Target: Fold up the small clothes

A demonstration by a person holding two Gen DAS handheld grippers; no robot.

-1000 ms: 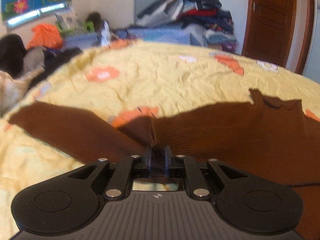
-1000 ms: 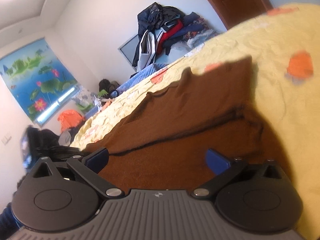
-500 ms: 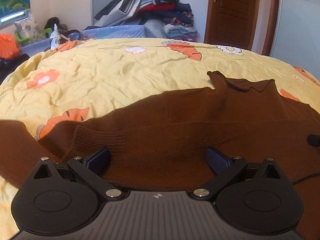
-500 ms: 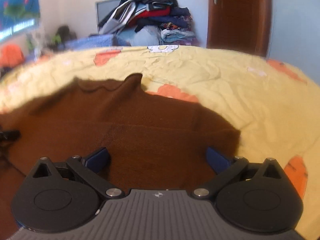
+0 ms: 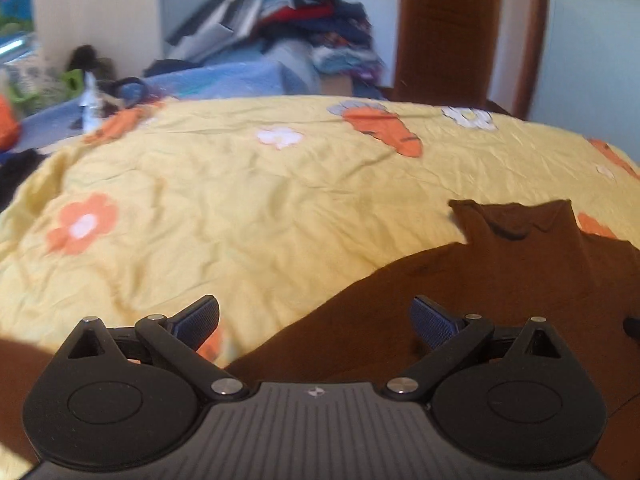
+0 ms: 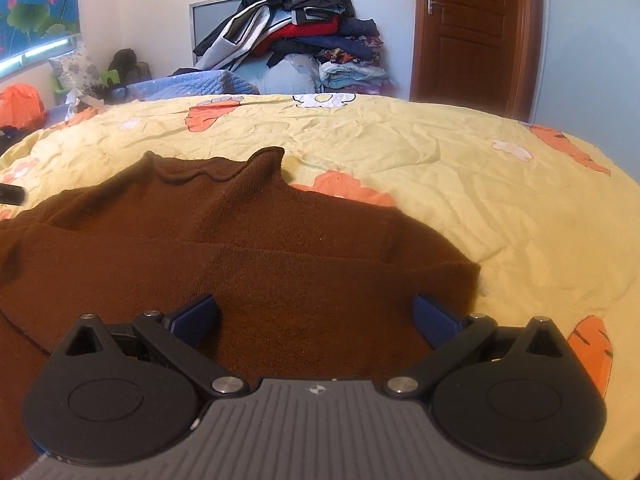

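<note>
Both sets of jaws stand wide apart and hold nothing: the left gripper [image 5: 315, 322] hangs over the near left edge of the dark brown knitted sweater [image 6: 248, 248], and the right gripper [image 6: 314, 318] hangs over its right half. The sweater lies flat on the yellow bedsheet with orange and white flowers [image 6: 460, 184], its roll collar [image 6: 216, 168] ahead of the right jaws and a folded-over layer forming a straight ridge across the body just ahead of them. I judge that it lies so because a sleeve or side has been brought inward as one step of the fold, and the grippers are free in order to pick the next edge. Through the left camera the brown knit fills the lower right, under the right-hand finger [image 5: 434, 326], while the left-hand finger sits over bare sheet; a further patch of brown shows at the far lower left. A second ago the left jaws were pinched shut on a gathered bit of the knit; half a second ago they had opened above it, and now they have drawn back and to the left, so that more sheet shows ahead. The right gripper, tilted a second ago, is now level and has the collar straight ahead.
</note>
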